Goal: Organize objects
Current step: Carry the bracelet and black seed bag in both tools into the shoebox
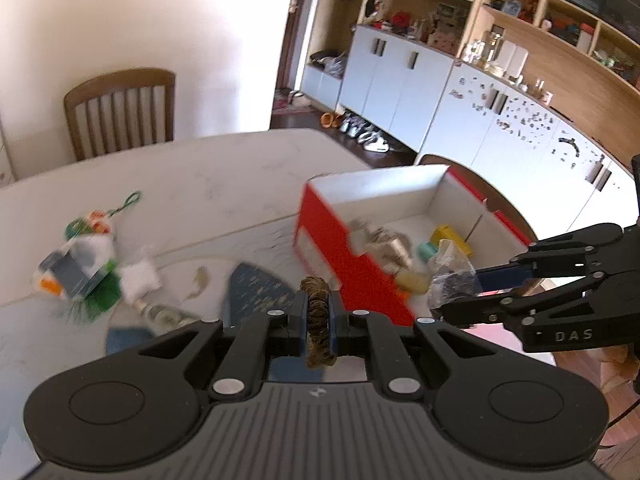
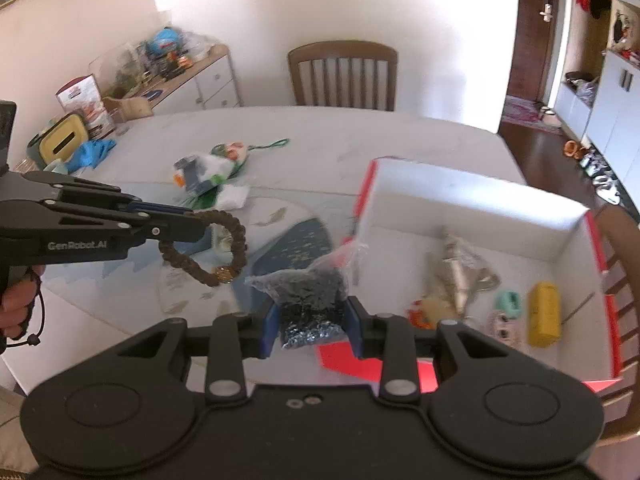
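My left gripper point(image 1: 318, 308) is shut on a brown bead bracelet point(image 1: 318, 312), held in the air over the table; in the right wrist view the bracelet point(image 2: 204, 248) hangs as a loop from the left gripper point(image 2: 192, 224). My right gripper point(image 2: 313, 316) is shut on a clear plastic bag of dark beads point(image 2: 308, 296), close to the near left corner of the red-and-white box point(image 2: 472, 196). The bag point(image 1: 454, 280) shows at the right gripper point(image 1: 444, 300) above the box's near edge in the left wrist view. Inside the box point(image 1: 320, 236) lie a yellow item point(image 2: 544, 314), a mint item point(image 2: 509, 302) and a metal piece point(image 2: 460, 272).
On the white table point(image 2: 320, 132) lie a heap of packets with green and orange point(image 2: 208, 172), a white pouch point(image 2: 232, 196) and a blue patterned cloth point(image 2: 296, 248). Wooden chairs point(image 2: 344, 76) stand at the far side and beside the box. A cluttered sideboard point(image 2: 160, 72) is at far left.
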